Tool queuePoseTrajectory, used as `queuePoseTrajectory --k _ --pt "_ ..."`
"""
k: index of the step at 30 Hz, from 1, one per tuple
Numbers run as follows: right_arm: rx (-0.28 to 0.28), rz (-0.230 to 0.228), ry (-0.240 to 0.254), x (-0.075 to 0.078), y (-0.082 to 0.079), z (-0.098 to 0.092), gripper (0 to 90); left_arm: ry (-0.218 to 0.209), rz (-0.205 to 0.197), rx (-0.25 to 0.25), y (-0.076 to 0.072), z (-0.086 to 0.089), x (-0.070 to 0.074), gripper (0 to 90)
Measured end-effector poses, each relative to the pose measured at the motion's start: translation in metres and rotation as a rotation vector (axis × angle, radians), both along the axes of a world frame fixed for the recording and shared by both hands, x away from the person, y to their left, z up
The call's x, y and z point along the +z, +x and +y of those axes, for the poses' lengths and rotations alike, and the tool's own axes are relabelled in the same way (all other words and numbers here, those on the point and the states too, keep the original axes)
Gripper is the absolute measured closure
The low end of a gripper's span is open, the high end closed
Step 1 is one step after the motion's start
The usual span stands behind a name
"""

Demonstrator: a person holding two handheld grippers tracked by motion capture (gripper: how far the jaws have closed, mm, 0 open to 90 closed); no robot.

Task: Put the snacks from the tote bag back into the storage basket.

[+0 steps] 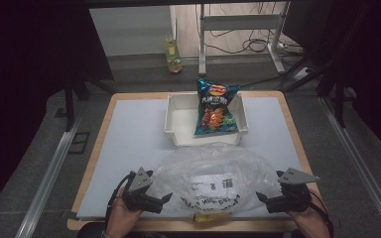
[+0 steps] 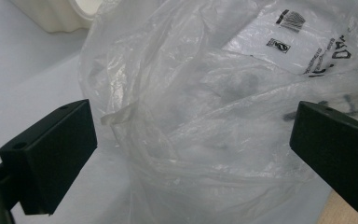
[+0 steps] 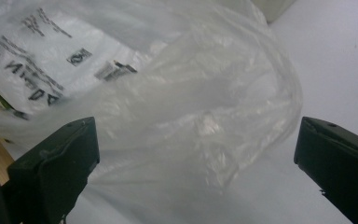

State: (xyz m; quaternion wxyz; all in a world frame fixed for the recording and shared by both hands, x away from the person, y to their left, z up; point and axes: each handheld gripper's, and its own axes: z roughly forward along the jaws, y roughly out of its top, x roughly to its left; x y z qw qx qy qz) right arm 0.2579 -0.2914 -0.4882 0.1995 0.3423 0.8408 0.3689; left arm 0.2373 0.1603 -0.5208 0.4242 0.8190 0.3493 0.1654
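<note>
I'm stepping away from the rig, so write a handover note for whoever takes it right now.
Left hand-held gripper: open, at the left edge of the plastic bag, holding nothing.
Right hand-held gripper: open, at the bag's right edge, holding nothing.
The bag lies crumpled at the near edge of the table. The chip packet leans in the white tray behind it.
Done: both grippers are in place beside the bag.
Left, probably: grip the bag, open it, put the packet in.
</note>
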Motion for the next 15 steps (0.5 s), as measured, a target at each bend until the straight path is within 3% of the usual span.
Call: queuePoseTrajectory --k 9,15 --pt "-0.027 0.065 -0.012 -0.015 0.007 -0.01 0.0 0.011 0.013 -0.006 0.001 -0.002 -0.002 0.3" --pt "-0.028 0.084 -0.024 -0.019 0.008 -0.009 0.0 0.019 0.018 -0.003 0.002 -0.003 -0.003 0.3"
